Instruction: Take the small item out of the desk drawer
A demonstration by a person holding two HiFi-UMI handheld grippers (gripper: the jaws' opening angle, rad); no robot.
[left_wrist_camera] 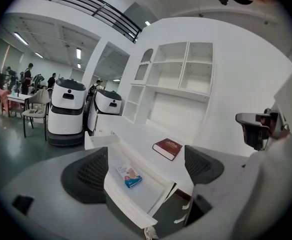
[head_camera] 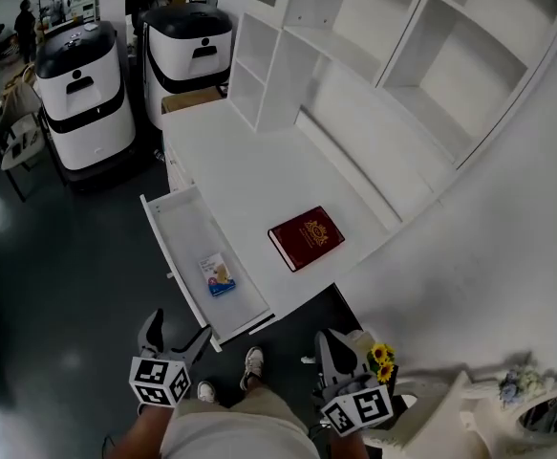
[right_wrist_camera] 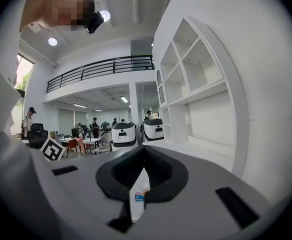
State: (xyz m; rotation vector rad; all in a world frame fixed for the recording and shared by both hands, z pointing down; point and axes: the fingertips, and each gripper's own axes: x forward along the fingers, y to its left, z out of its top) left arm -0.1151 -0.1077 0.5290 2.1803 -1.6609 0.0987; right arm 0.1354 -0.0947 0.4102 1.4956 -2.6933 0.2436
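Remote desk: the small box point(head_camera: 218, 275) lies in the open drawer point(head_camera: 187, 226), and a red book point(head_camera: 306, 237) lies nearby on the white counter point(head_camera: 240, 161). My left tool point(head_camera: 175, 336) hangs wide open before the drawer. My right tool point(head_camera: 340, 348) is pinched narrow and empty.

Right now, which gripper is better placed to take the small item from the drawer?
Left, probably: the left gripper has jaws apart, framing the small item in the drawer; the right gripper is shut, farther off.
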